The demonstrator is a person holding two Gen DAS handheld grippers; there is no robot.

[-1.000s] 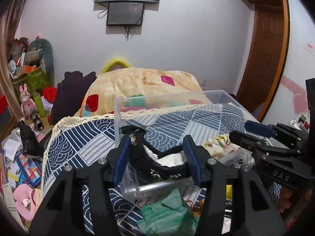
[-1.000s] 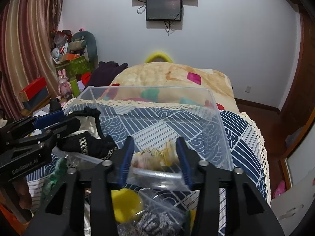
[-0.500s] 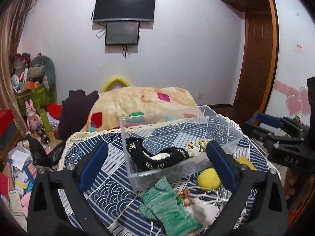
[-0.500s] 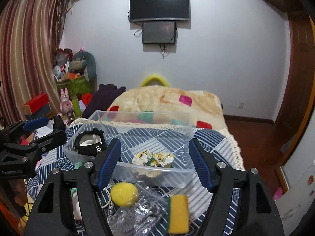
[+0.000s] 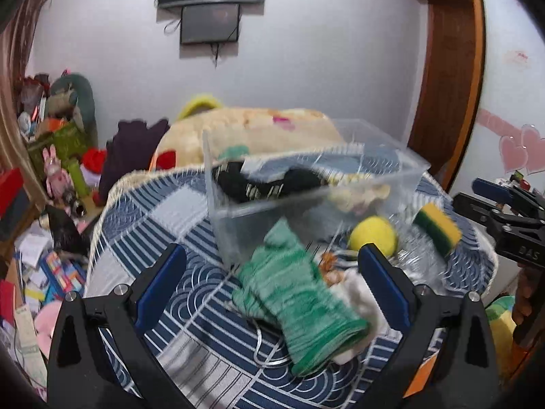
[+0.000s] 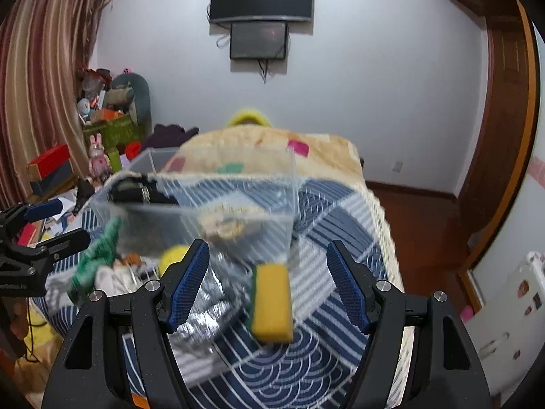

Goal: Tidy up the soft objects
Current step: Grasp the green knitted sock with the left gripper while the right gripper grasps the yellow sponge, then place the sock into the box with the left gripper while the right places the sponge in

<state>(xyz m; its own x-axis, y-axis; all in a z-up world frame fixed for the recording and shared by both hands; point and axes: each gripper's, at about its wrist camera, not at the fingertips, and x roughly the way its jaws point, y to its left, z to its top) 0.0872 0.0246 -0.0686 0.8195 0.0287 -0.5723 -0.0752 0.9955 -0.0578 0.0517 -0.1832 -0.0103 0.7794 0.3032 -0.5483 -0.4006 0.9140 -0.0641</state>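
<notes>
Both views are smeared by motion, so the far edge of the clear plastic bin (image 5: 306, 184) and what lies in it read only roughly: a black sock (image 5: 272, 184) along its left side, and a pale floral bundle (image 6: 224, 223) to the right whose make I cannot tell. The white cloth (image 5: 357, 293) is mostly hidden under the green sock (image 5: 293, 293), and the silvery crinkled bag (image 6: 204, 313) is partly cut off behind my right tongs. My left tongs (image 5: 272, 289) are spread wide and empty, straddling the green sock, which lies on the blue patterned cloth (image 5: 170, 225) in front of the bin, its long axis running from the bin corner toward me and rightward, cuff nearest me. My right tongs (image 6: 269, 286) are likewise spread and empty above the yellow sponge (image 6: 272, 303), which lies lengthwise toward me, green scouring side on its left. A yellow ball (image 5: 373, 237) sits beside the bin.
</notes>
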